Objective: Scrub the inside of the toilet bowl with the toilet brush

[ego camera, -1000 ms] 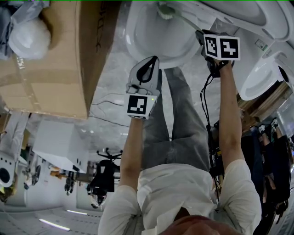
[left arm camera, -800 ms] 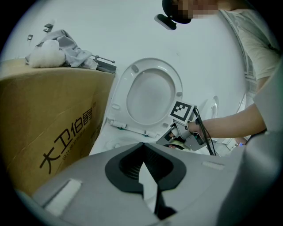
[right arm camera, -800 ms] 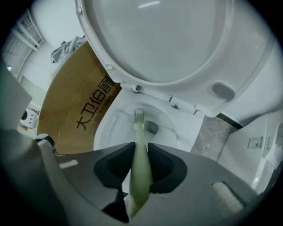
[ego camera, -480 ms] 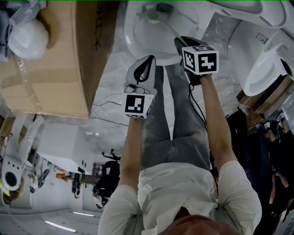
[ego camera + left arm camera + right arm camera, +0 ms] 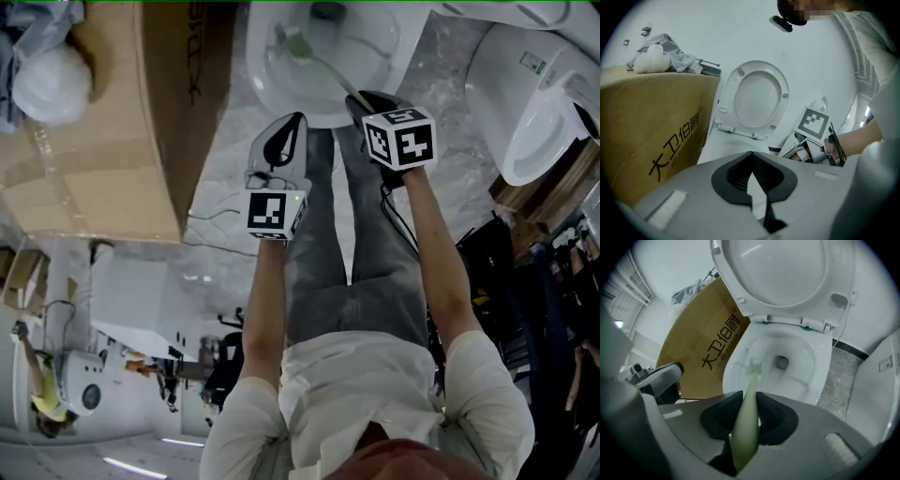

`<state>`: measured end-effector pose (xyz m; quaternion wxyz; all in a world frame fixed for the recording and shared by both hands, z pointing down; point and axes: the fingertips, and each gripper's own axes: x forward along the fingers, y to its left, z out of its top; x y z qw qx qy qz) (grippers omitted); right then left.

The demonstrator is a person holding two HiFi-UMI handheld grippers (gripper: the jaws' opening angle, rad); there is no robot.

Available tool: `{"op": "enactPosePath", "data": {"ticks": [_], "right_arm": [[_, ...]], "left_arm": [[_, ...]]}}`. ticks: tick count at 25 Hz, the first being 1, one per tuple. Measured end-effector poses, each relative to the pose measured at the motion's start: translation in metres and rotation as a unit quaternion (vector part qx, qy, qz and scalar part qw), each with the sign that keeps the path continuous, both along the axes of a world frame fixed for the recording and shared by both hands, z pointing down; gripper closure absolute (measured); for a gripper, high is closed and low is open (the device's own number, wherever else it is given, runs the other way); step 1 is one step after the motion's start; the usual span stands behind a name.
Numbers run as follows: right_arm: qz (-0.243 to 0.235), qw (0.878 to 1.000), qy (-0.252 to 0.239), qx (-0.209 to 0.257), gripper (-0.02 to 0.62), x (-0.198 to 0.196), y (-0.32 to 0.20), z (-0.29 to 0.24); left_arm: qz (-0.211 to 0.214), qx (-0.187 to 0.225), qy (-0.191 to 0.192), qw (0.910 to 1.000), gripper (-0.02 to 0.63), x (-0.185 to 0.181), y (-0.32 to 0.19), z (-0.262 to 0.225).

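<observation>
Now | one cardboard box [image 5: 112, 122] sitting at left | left gripper [image 5: 751, 154] hanging idle, fingers clenched on nothing | one toilet brush [image 5: 323, 66] reaching inside the toilet bowl [image 5: 261, 75] | right gripper [image 5: 749, 397] fingers grasping its handle; best pressing firmly and sweeping the whole wall | second toilet [image 5: 534, 112] standing at right, making two toilets, two grippers

head view steeply down from above; gripper views low and close, toilet [image 5: 267, 84] common to all
</observation>
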<state>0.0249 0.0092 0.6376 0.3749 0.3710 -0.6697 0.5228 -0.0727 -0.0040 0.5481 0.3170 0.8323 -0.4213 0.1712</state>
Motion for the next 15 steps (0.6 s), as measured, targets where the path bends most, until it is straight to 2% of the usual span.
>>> {"op": "enactPosePath", "data": {"ticks": [6, 15], "right_arm": [[-0.024, 1.000, 0.017, -0.008, 0.499, -0.003, 0.037, -0.001], [-0.028, 0.998, 0.039, -0.029, 0.500, 0.000, 0.077, 0.004]], "left_arm": [[0.009, 0.002, -0.003, 1.0000, 0.588, 0.000, 0.003, 0.000], [0.028, 0.000, -0.006, 0.9996, 0.588, 0.008, 0.005, 0.005]]}}
